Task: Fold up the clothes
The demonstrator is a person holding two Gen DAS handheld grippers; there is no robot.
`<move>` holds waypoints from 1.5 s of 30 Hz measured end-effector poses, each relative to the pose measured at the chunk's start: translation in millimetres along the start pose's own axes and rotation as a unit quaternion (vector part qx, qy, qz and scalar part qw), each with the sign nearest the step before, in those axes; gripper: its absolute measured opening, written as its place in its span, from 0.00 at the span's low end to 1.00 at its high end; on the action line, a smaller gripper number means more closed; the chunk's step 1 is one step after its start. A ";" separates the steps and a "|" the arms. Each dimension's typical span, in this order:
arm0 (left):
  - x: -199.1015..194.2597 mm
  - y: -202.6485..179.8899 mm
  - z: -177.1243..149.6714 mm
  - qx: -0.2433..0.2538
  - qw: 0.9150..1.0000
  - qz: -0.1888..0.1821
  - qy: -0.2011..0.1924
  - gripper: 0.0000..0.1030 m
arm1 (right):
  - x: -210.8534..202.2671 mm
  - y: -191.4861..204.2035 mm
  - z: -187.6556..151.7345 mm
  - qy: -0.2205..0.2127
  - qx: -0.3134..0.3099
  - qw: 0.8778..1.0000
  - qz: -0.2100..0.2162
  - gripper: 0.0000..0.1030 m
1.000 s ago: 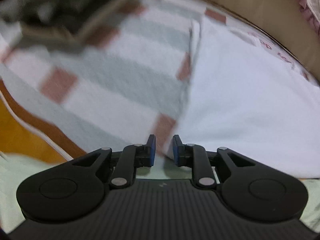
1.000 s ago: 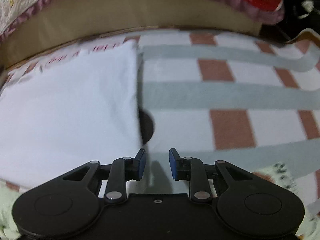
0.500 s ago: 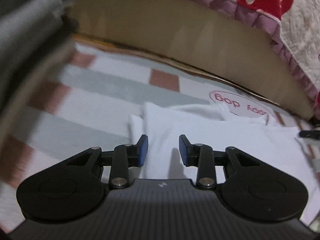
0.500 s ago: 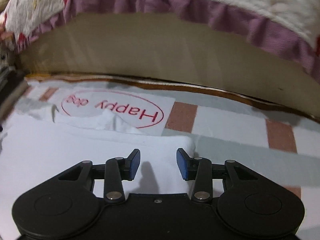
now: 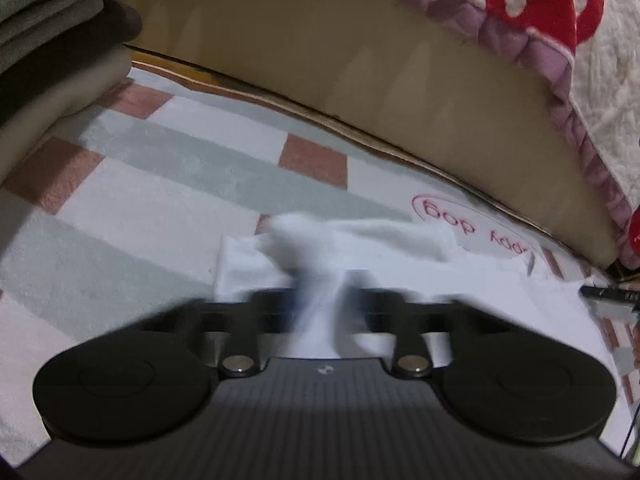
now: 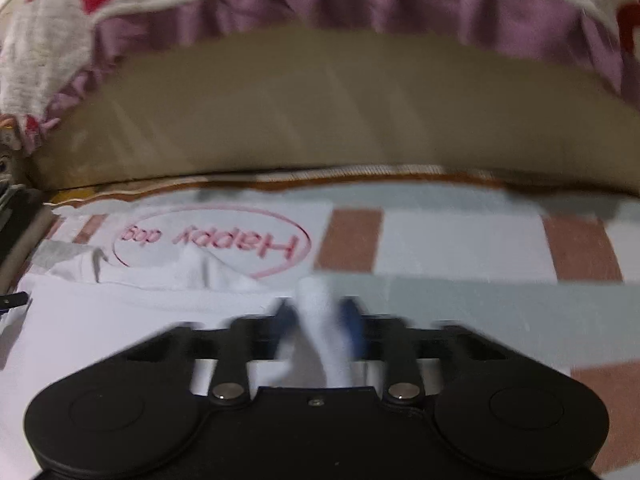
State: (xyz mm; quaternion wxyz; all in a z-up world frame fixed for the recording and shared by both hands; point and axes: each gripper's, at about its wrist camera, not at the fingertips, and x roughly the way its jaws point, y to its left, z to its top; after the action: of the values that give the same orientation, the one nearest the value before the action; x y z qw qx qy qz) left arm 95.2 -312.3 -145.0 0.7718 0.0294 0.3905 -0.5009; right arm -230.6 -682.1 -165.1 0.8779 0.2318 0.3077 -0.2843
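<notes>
A white T-shirt with a red "Happy dog" print lies on a checked blanket. In the left wrist view my left gripper is blurred by motion, and a pinch of white cloth rises between its fingers at the shirt's left far corner. In the right wrist view my right gripper is blurred too, with a strip of the same white shirt caught between its blue pads at the right far corner. Both look shut on the cloth.
A stack of folded grey and brown clothes sits at the far left. A tan mattress side with a purple-frilled quilt rises just behind the blanket. The other gripper's tip shows at the right edge.
Both grippers were open half a second ago, hovering over the shirt's far corners. They have since dropped and shut on the white cloth, pinching it up.
</notes>
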 end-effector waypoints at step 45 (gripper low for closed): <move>-43.3 -31.5 -37.7 0.136 0.987 0.067 0.045 0.24 | 11.0 132.8 -36.5 0.021 -0.132 0.991 -0.003 0.48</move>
State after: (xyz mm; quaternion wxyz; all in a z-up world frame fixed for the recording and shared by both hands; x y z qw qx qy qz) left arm 40.2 -279.0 -132.8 0.7742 0.1826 0.3498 -0.4948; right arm -153.2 -567.7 -167.3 0.8932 0.1193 0.3615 -0.2392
